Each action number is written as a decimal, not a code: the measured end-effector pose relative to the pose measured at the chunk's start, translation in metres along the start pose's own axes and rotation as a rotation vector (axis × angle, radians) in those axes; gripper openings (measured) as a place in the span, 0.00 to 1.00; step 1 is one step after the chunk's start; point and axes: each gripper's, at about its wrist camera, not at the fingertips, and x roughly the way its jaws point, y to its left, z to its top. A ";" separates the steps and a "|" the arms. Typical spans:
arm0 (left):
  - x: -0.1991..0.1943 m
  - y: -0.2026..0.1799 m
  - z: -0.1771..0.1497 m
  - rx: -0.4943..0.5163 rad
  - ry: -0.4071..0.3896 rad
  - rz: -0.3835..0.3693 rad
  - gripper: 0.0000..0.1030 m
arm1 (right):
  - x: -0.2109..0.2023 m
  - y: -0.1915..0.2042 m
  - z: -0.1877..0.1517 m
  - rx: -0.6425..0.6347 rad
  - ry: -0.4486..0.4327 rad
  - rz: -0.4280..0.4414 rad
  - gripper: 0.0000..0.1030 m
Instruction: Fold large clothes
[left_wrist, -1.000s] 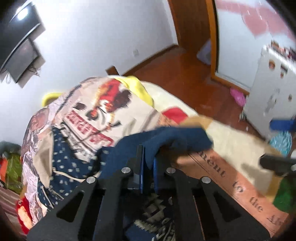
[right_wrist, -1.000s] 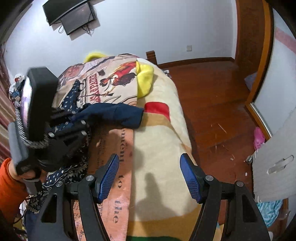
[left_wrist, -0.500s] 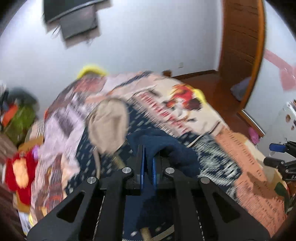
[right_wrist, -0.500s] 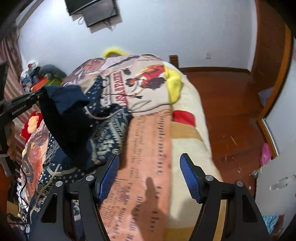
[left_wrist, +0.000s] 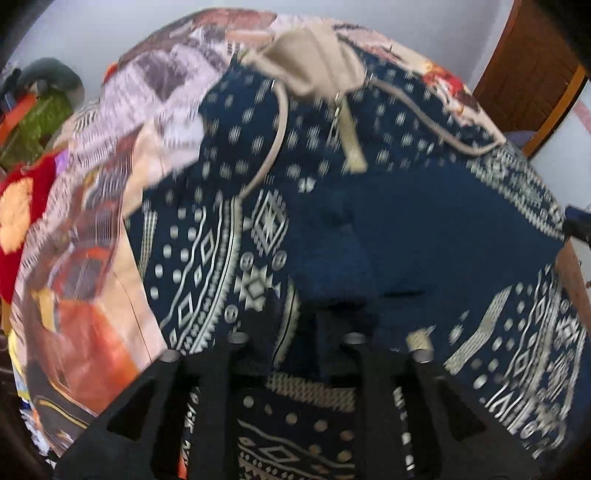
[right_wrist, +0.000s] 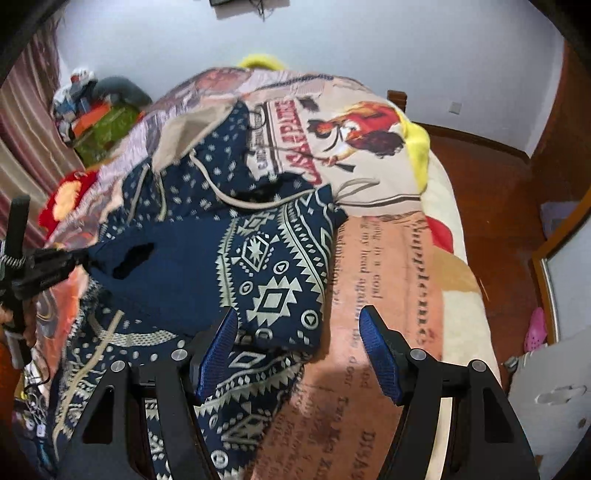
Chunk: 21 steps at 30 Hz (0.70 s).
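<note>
The left tool (left_wrist: 321, 310) points forward and downward. Its black finger frames converge toward the centre of the left wrist view, where dark cloth covers the tips, so the jaws seem pressed together, though the blur makes this hard to confirm. In the right wrist view the same tool (right_wrist: 79, 258) reaches in from the left edge, held roughly level, with the holder's hand (right_wrist: 14, 325) partly visible below it. The right tool (right_wrist: 299, 350) is tilted downward with its two blue-padded fingers (right_wrist: 218, 350) spread wide apart, nothing between them.
</note>
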 end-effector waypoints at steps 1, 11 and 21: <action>0.002 0.002 -0.006 0.007 0.000 0.016 0.37 | 0.006 0.002 0.002 -0.003 0.010 -0.008 0.64; -0.033 -0.010 -0.021 0.111 -0.034 0.077 0.55 | 0.039 0.004 -0.001 0.005 0.069 -0.019 0.66; -0.024 -0.072 0.020 0.135 -0.081 0.048 0.81 | 0.028 0.004 -0.003 0.020 0.061 -0.008 0.66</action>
